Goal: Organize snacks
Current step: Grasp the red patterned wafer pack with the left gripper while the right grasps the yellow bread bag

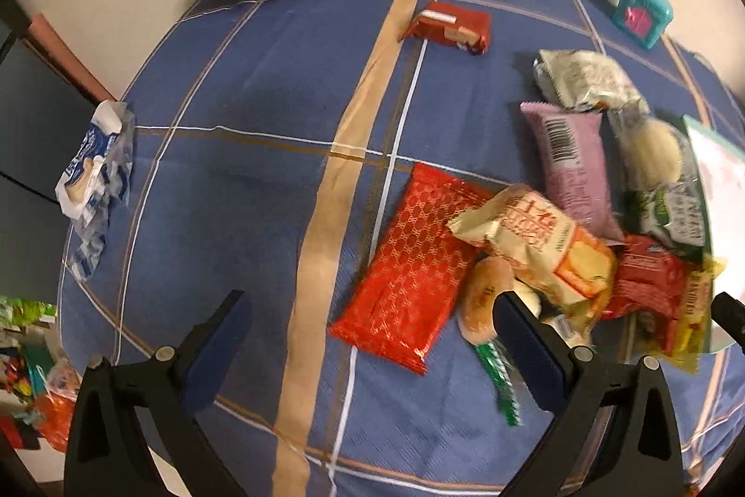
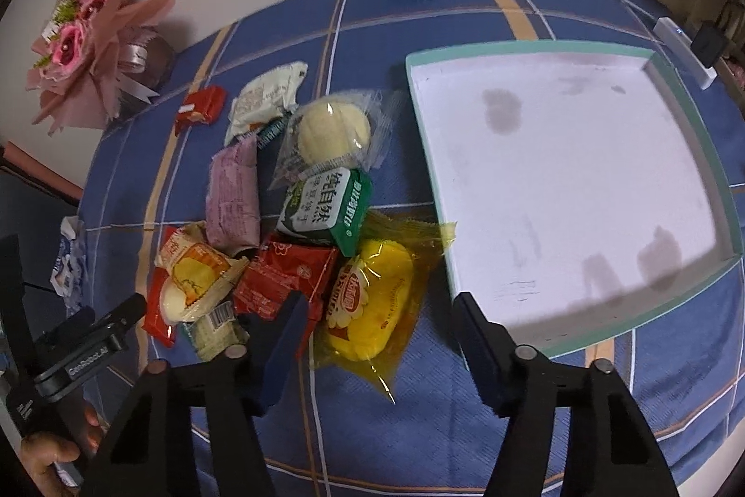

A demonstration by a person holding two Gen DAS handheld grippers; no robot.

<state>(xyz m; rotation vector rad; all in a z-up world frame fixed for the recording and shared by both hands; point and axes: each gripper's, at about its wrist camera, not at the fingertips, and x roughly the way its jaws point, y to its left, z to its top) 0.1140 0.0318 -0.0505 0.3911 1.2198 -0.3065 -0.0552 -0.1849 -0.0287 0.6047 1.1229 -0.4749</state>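
While the snacks (image 2: pixel 298 217) sat heaped centre-left in the right view, the tray (image 2: pixel 689 152) beside them at right held nothing. Right gripper (image 2: pixel 377 338): jaws apart over the yellow pack (image 2: pixel 372 301), pads not pressing it. Left gripper (image 1: pixel 372 338): jaws wide, nothing between them, above the cloth (image 1: pixel 233 171) near the red pack (image 1: pixel 409 264), lower centre
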